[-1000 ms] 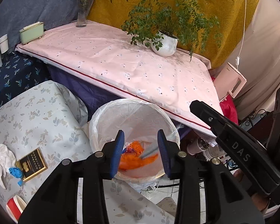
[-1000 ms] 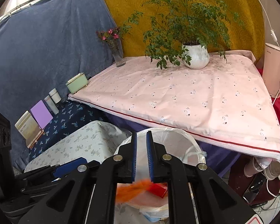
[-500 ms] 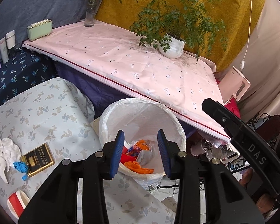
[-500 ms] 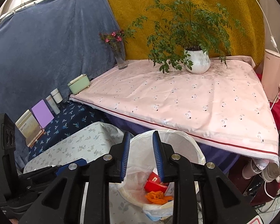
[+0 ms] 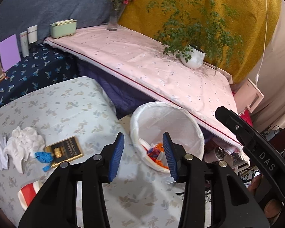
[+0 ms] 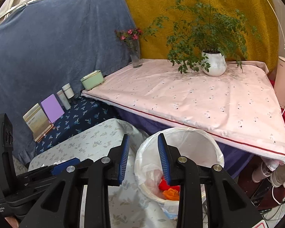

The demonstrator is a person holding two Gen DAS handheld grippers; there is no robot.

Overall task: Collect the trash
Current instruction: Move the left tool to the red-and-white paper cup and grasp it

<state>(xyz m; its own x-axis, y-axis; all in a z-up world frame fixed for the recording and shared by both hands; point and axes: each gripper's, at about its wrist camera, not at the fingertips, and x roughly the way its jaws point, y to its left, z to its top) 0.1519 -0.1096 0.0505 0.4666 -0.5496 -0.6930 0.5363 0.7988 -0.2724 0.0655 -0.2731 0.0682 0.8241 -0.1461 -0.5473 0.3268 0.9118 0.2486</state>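
Hanging over the edge of the low counter (image 5: 70,104) with the leaf cloth, both tongs point down toward the white trash bin (image 5: 167,127). The left tongs (image 5: 143,154) are partly open and opening wider, with nothing between the blue pads. The right tongs (image 6: 143,156) are partly open too and opening, and they also hold nothing.

The trash bin stands just beside the counter, below the edge of the pink counter (image 6: 199,102). It has a white bag inside. Orange scraps (image 6: 172,192) and a red piece (image 6: 163,185) lie at the bottom of the bin.

More trash lies on the low counter, seen from the left tongs. A crumpled white tissue (image 5: 23,144) lies near the left side. A small blue scrap (image 5: 42,157) lies just beside it and touches a gold and black box (image 5: 66,150). A red and white cup (image 5: 27,192) sits near the bottom edge, partly hidden by the tongs.

On the pink counter stand a green plant in a white pot (image 6: 214,64), a glass vase with pink flowers (image 6: 134,55) and a pale green box (image 6: 92,79).
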